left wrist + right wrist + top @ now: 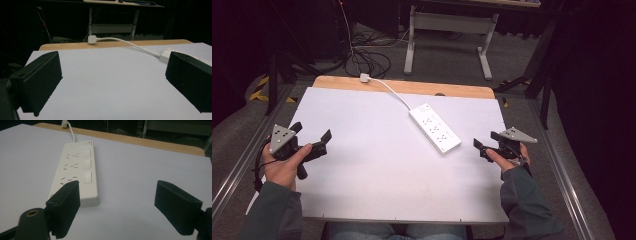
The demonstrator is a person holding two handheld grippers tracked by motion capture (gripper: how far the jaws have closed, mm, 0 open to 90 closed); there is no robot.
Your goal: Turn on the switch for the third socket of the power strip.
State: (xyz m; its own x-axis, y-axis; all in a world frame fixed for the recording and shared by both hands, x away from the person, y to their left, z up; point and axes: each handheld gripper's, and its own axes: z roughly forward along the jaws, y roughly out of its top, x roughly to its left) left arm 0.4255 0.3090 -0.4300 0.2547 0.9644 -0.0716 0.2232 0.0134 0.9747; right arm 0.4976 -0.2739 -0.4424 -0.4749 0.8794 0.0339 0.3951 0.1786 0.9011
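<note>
Power strip (435, 128) lay flat and diagonal on the white table (362, 170), right of centre, sockets and switches up. Its white cable (394, 93) ran from the strip's far end toward the table's far edge, ending at the plug (364, 77) on the bare wood strip there.

Right gripper (483, 148) hovered just beside the strip's near end, jaws spread, nothing between them. Left gripper (314, 142) sat well apart from the strip, over toward the table's left edge, jaws also spread wide and empty.

Risks, as I judged them:
- Strip was unheld and the surface looked slick; a one-sided push from the right gripper would likely skate or spin it rather than press a switch.
- Cable was slack and curved; dragging the strip toward the near edge could pull the plug off the far edge.
- Strip body looked wide for the jaws, so a grab across it could slip off.

Containers: none near the strip.
</note>
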